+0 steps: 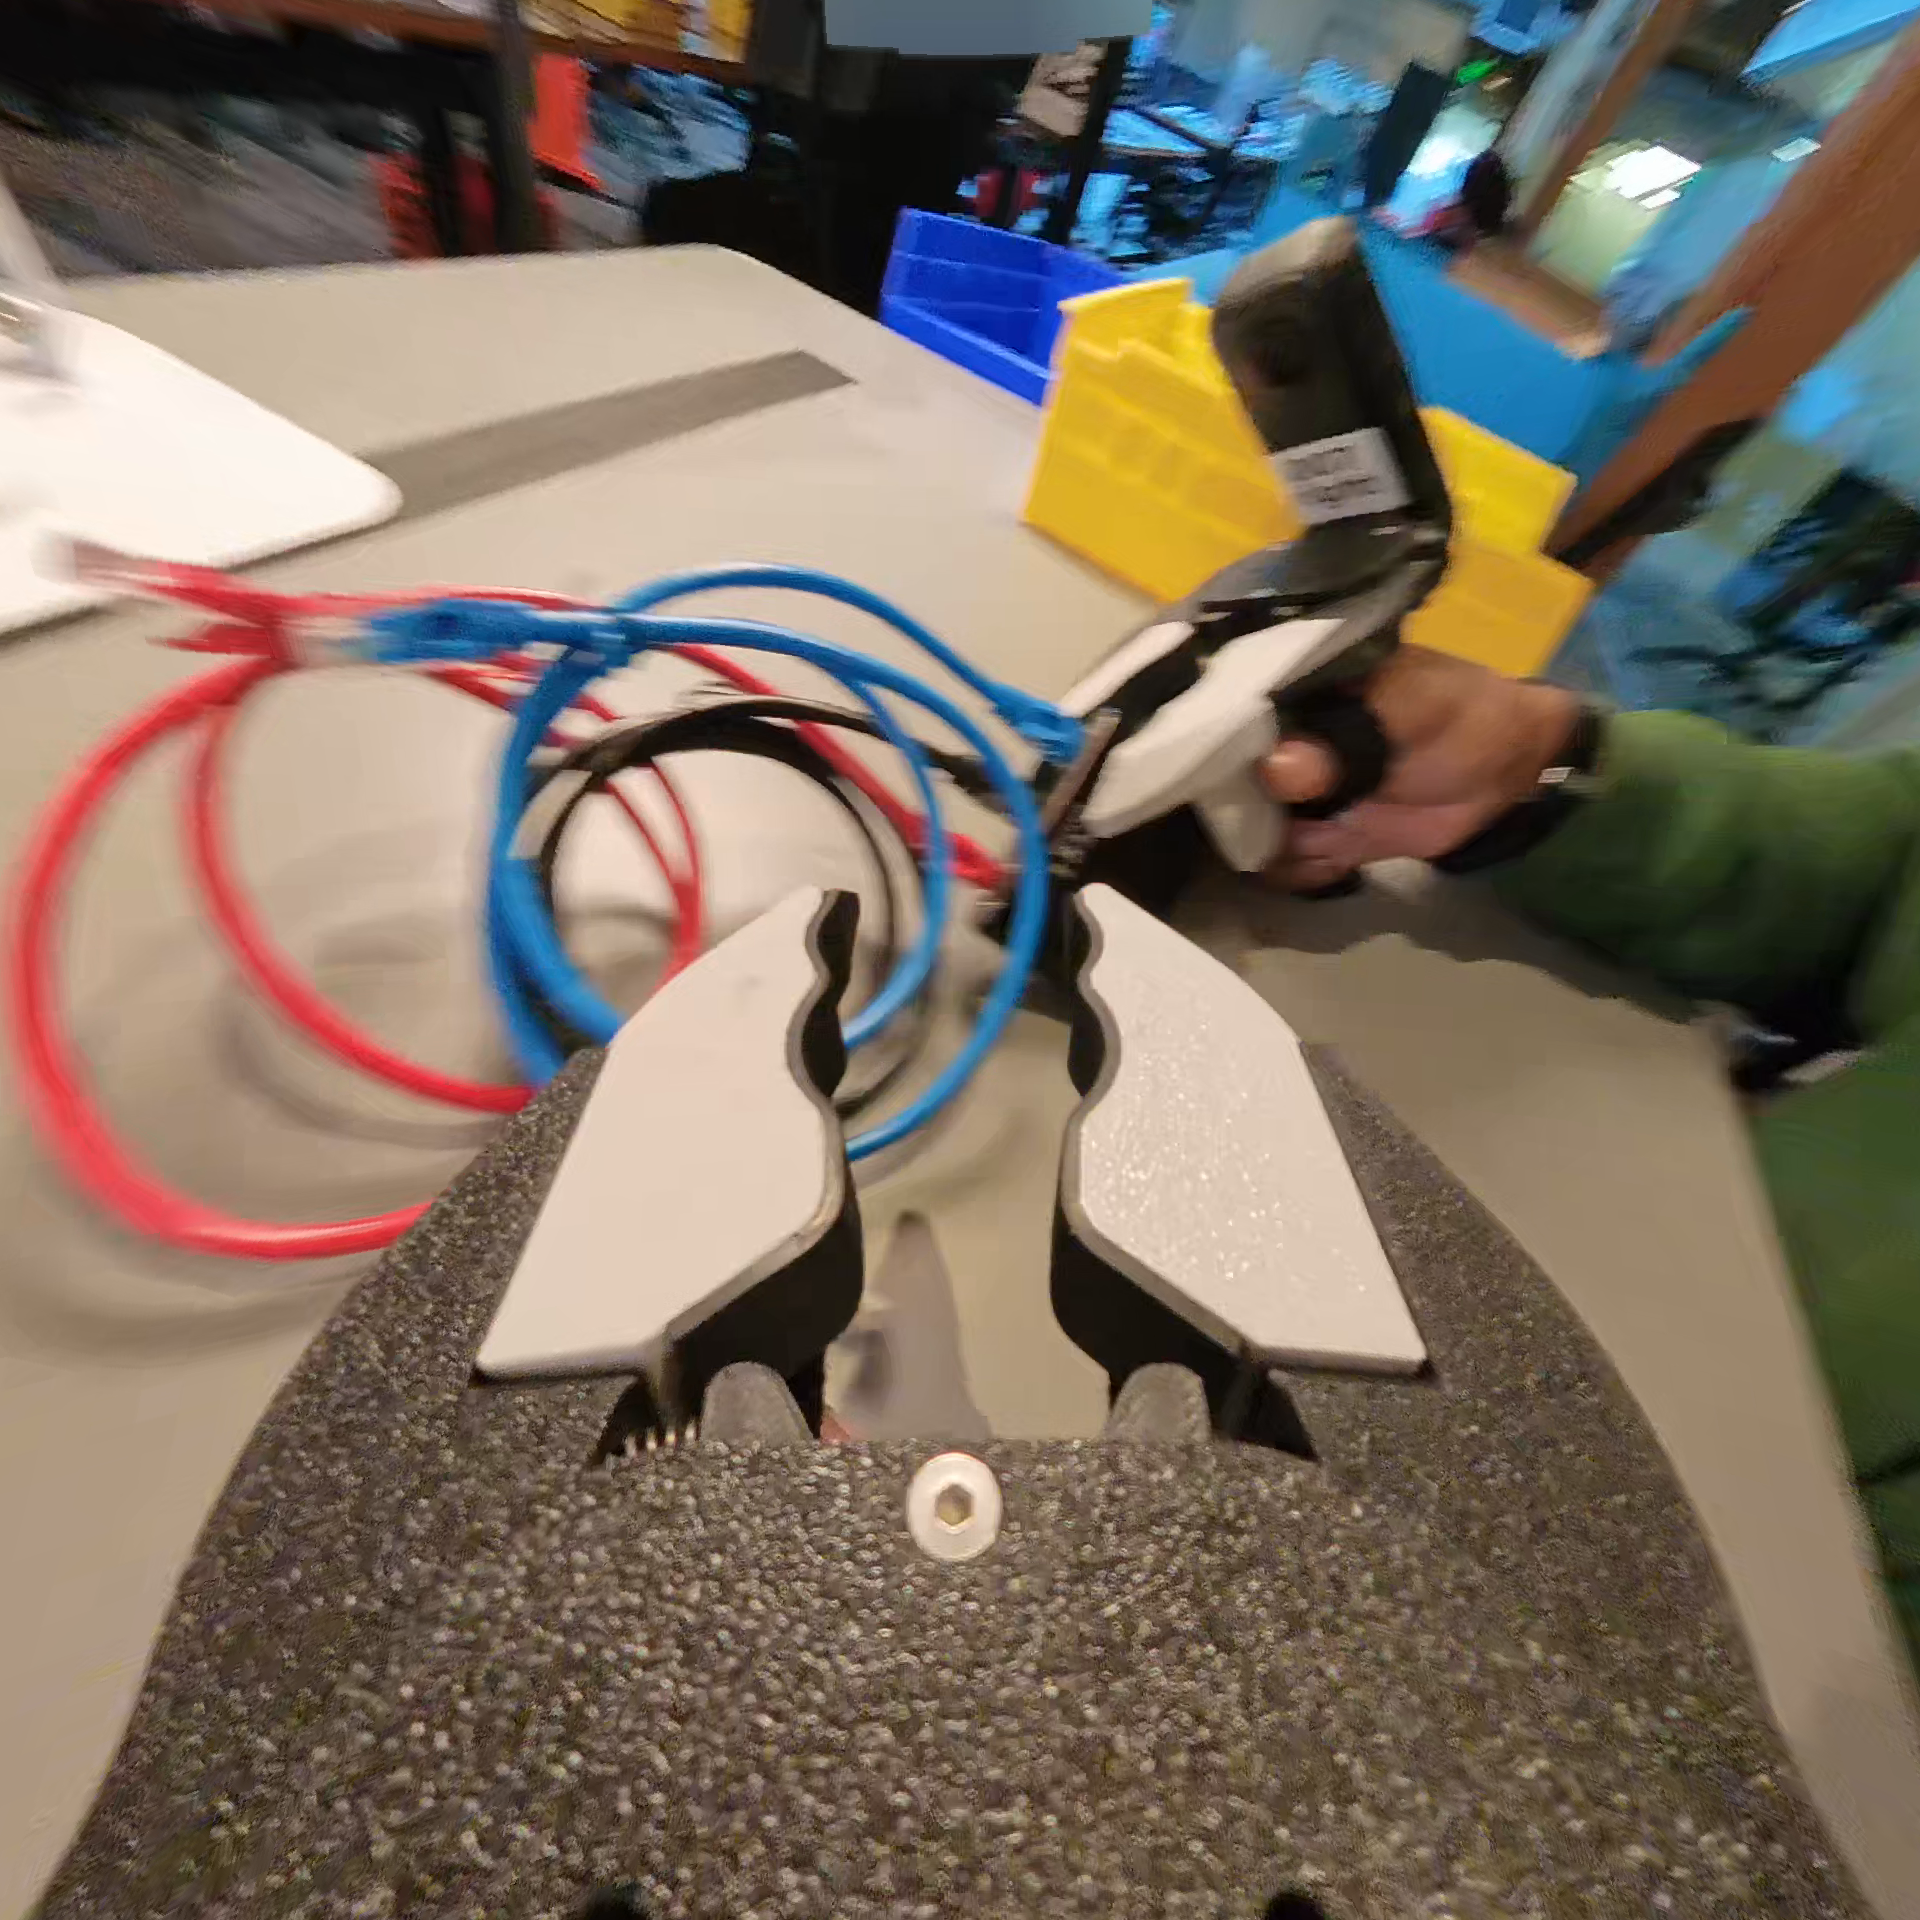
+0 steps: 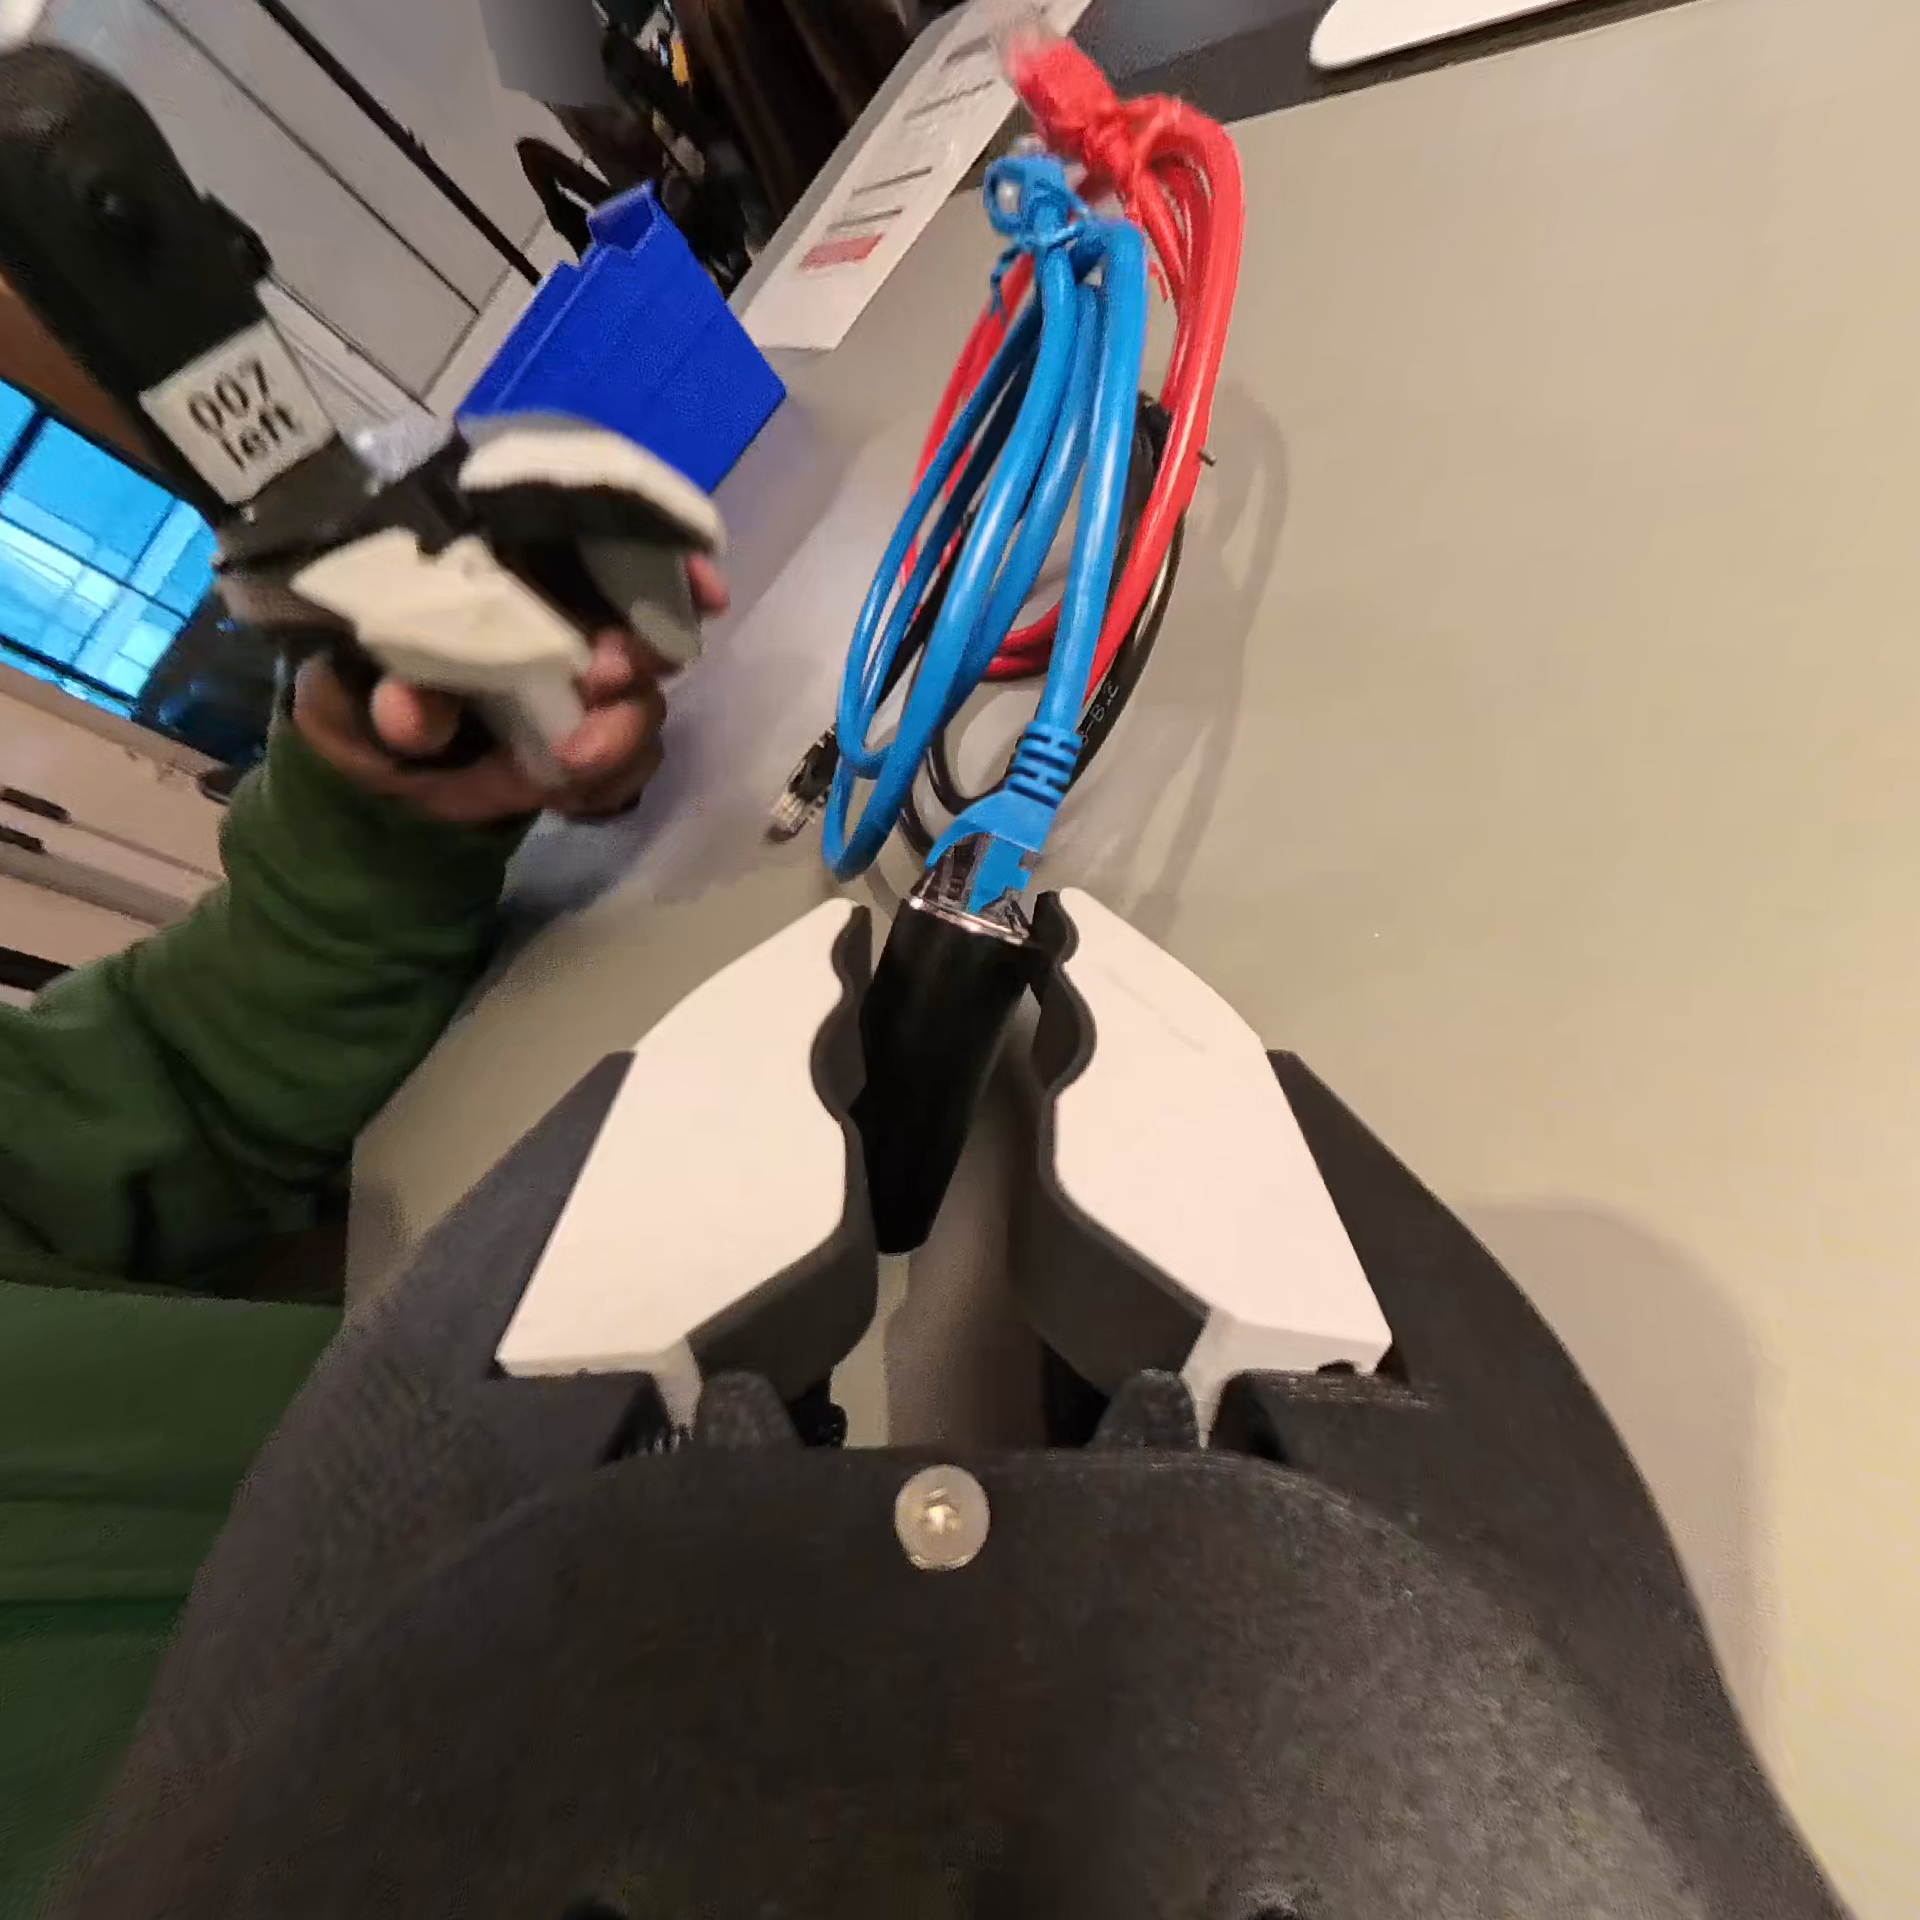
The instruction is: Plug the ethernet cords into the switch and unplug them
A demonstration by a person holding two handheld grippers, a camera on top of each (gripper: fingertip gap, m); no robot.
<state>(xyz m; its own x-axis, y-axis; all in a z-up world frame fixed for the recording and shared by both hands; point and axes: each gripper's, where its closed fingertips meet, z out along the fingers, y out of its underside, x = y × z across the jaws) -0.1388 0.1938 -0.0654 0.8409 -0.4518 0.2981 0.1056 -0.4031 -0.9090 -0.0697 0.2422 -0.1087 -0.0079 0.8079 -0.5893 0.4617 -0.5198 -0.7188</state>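
My right gripper (image 2: 956, 914) is shut on a thin black switch (image 2: 935, 1039) and holds it above the grey table (image 2: 1558, 727). A blue ethernet plug (image 2: 997, 842) sits in the switch's front end. Its blue cord (image 2: 1081, 468) runs away in loops, bundled with a red cord (image 2: 1216, 312) and a black cord (image 2: 1143, 623). A loose black plug (image 2: 805, 790) lies on the table. My left gripper (image 1: 966, 914) is open and empty, just in front of the coiled blue cord (image 1: 520, 883) and red cord (image 1: 83, 1039). The right gripper (image 1: 1081, 779) shows beyond it with the blue plug (image 1: 1049, 727).
A yellow bin (image 1: 1143, 447) and a blue bin (image 1: 977, 291) stand at the table's far edge. A white flat object (image 1: 156, 447) lies far left. A paper sheet (image 2: 883, 208) lies beyond the cords. A person's green sleeves and hands hold both grippers; the left gripper (image 2: 623, 623) is up left. Left tips to right tips: about 10 cm.
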